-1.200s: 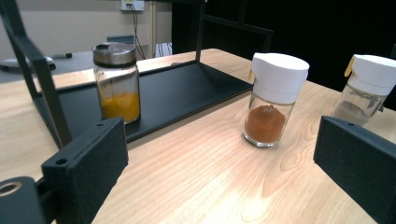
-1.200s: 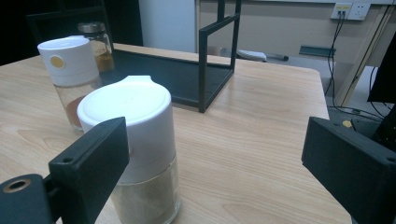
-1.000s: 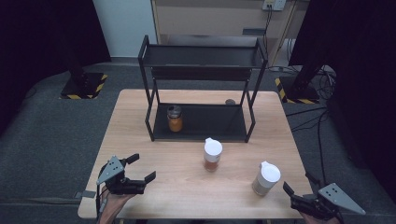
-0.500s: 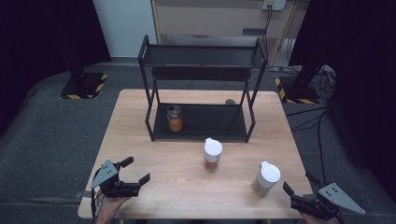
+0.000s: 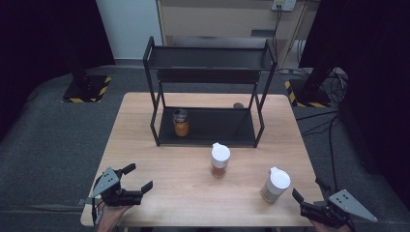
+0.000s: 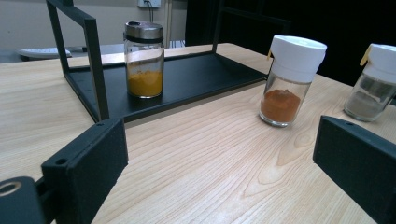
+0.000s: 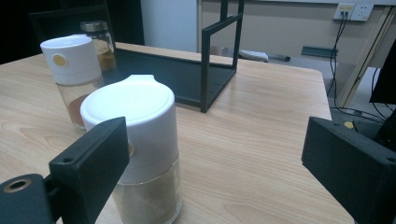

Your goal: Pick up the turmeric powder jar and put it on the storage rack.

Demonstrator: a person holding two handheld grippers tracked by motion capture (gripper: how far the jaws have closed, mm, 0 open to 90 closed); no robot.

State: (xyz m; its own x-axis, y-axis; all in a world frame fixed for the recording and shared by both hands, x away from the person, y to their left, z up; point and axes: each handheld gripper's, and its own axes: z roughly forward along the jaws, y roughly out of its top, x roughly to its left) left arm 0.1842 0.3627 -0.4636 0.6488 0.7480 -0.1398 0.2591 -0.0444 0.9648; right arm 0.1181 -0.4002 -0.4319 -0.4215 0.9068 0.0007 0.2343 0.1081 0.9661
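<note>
A black two-shelf rack [image 5: 208,72] stands at the back of the wooden table [image 5: 145,125]. On its lower shelf is a metal-lidded jar of orange powder [image 5: 181,123] [image 6: 144,60]. In front of the rack stands a white-capped jar of red-brown spice [image 5: 220,160] [image 6: 289,79] [image 7: 74,79]. A white-capped jar of pale spice [image 5: 275,184] [image 7: 140,149] [image 6: 373,81] stands at the front right. My left gripper [image 5: 139,176] [image 6: 219,172] is open and empty at the front left corner. My right gripper [image 5: 307,189] [image 7: 215,158] is open, with the pale jar just ahead by one jaw.
A small dark round thing [image 5: 238,105] lies on the table behind the rack's right side. Grey carpet surrounds the table. Black stand bases with yellow stripes [image 5: 87,89] and cables [image 5: 333,77] lie on the floor beyond.
My left gripper has drifted a little left and toward the front edge. The right gripper and all three jars have stayed put.
</note>
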